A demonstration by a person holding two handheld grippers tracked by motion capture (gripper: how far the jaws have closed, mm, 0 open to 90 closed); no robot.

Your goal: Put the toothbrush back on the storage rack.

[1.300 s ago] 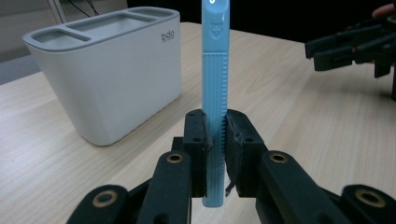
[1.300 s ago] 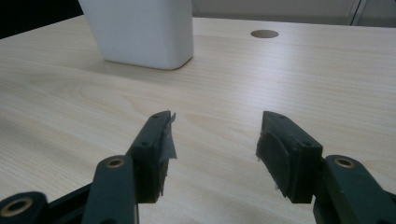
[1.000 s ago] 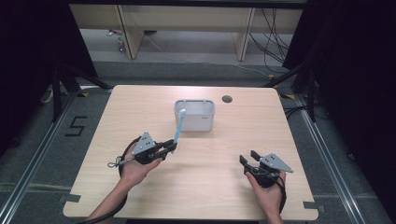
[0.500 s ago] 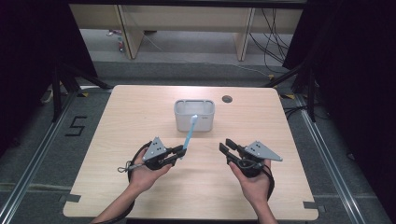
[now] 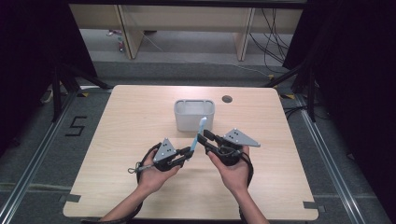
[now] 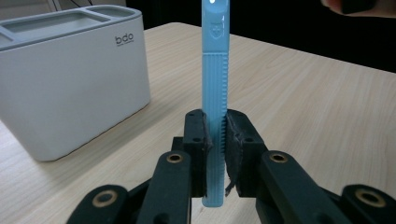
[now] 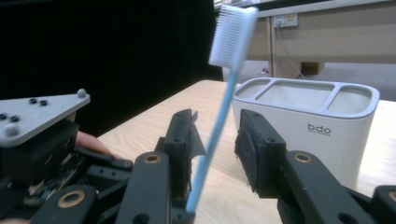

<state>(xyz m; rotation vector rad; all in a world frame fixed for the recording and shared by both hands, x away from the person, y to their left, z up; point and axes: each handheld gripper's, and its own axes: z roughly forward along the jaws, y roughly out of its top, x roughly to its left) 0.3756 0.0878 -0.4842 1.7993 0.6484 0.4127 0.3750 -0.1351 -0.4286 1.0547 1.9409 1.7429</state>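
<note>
A light blue toothbrush (image 5: 201,129) with white bristles stands tilted above the table's middle. My left gripper (image 5: 188,153) is shut on its ribbed handle (image 6: 215,70), the pads pressing both sides. My right gripper (image 5: 201,138) has come in from the right. Its jaws have just been closing and now stand on either side of the thin neck (image 7: 219,126). A gap shows between the neck and the right-hand pad, so they do not clamp it. The bristle head (image 7: 232,35) rises above those jaws. Just behind stands a white holder (image 5: 194,115) with several compartments.
The holder (image 7: 313,121) sits close in front of both grippers, marked "bdo" on its side (image 6: 70,79). A round hole (image 5: 227,99) lies in the table near the far edge. Shelving and cables stand beyond the table; dark curtains flank it.
My right gripper has swung up and left from the table's right front to the toothbrush, its jaws narrowing around the neck. My left gripper carried the brush towards the middle.
</note>
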